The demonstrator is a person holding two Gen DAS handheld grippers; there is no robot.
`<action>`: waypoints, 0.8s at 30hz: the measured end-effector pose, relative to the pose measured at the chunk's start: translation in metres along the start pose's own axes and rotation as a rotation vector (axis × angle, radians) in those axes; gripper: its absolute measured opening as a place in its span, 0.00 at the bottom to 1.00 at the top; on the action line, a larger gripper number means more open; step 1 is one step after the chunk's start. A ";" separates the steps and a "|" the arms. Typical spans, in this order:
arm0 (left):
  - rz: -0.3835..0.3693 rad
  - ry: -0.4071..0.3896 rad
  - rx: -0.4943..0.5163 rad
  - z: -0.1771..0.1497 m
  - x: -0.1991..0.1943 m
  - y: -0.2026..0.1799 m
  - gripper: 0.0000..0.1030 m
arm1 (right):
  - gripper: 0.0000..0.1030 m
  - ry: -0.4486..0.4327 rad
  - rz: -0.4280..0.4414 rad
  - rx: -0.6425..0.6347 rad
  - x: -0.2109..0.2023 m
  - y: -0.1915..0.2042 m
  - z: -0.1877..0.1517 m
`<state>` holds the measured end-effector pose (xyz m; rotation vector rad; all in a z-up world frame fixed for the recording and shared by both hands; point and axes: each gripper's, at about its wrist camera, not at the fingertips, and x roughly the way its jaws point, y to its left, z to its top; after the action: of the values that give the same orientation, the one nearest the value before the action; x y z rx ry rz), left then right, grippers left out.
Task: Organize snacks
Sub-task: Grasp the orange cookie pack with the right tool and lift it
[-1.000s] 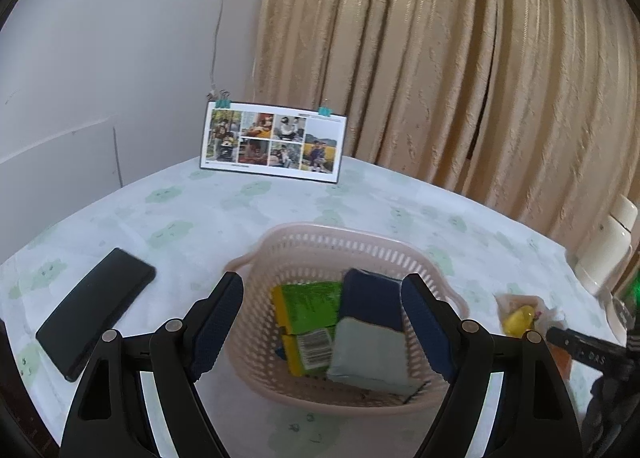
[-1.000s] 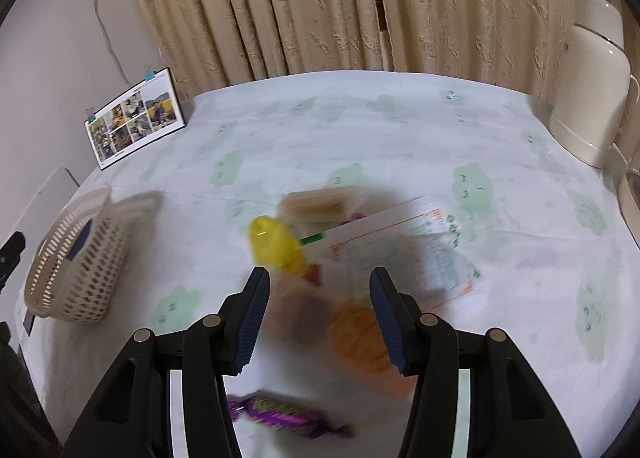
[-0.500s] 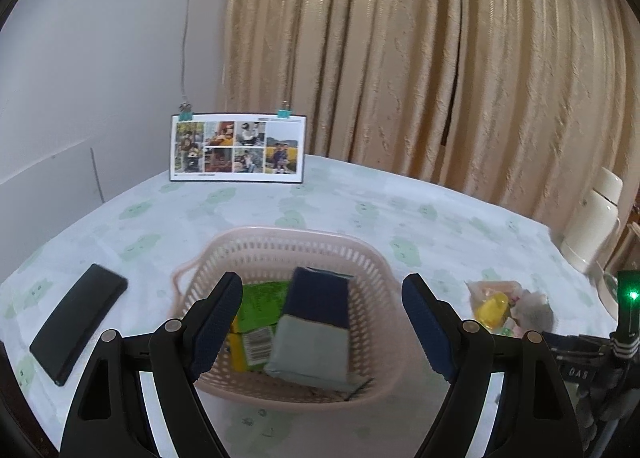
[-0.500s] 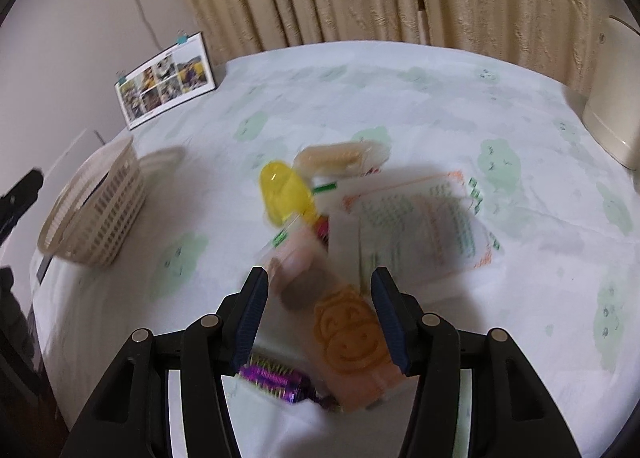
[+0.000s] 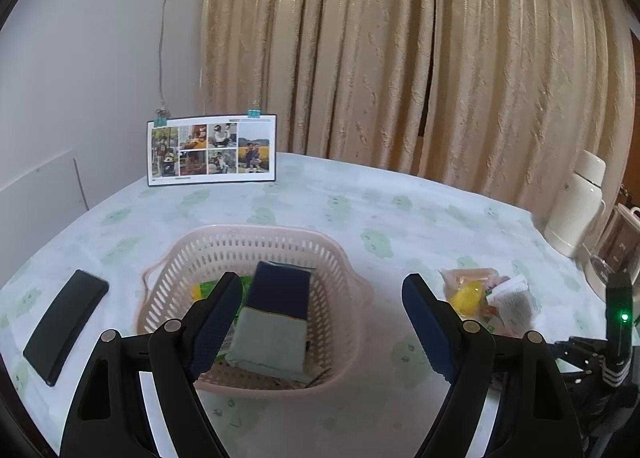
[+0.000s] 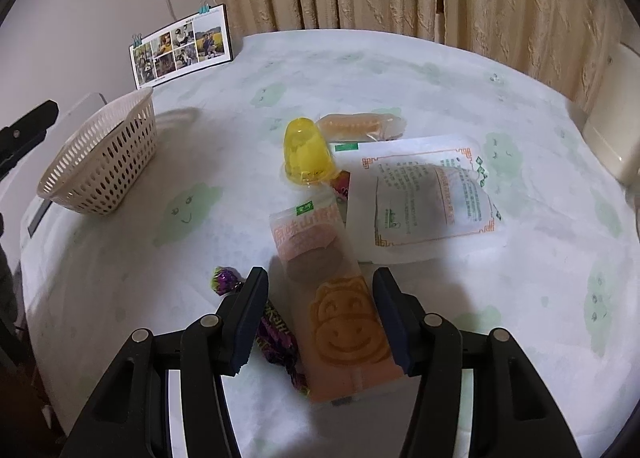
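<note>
I see soft, dim daylight filtering through the curtains point(image 5: 400, 58) beyond my fingers. Both views are sharp, with faint shadows, no glare, and fisheye bending with dark corners.

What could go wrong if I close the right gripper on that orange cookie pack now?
1. The purple candy lies right beside the orange cookie pack under the right gripper, so the open jaws might pinch both.
2. The pack overlaps the pink-labelled packet; lifting may drag it.
3. The yellow jelly cup stands close and could tip.
</note>
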<state>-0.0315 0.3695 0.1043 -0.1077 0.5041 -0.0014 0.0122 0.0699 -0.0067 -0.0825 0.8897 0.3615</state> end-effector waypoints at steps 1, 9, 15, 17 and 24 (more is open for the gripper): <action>-0.003 0.001 0.004 0.000 -0.001 -0.003 0.80 | 0.50 0.003 -0.013 -0.004 0.002 0.000 0.002; -0.025 0.009 0.041 -0.001 -0.003 -0.021 0.80 | 0.42 -0.005 -0.091 -0.080 0.005 0.009 0.000; -0.046 0.034 0.066 -0.004 0.005 -0.038 0.80 | 0.31 -0.020 -0.096 -0.055 -0.004 0.000 -0.007; -0.054 0.038 0.081 -0.005 0.008 -0.046 0.80 | 0.30 -0.026 -0.078 -0.028 -0.009 -0.006 -0.011; -0.097 0.064 0.142 -0.010 0.024 -0.077 0.80 | 0.30 -0.050 -0.022 0.081 -0.026 -0.029 -0.022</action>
<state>-0.0133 0.2913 0.0921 0.0075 0.5609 -0.1355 -0.0085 0.0306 -0.0030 -0.0088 0.8525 0.3051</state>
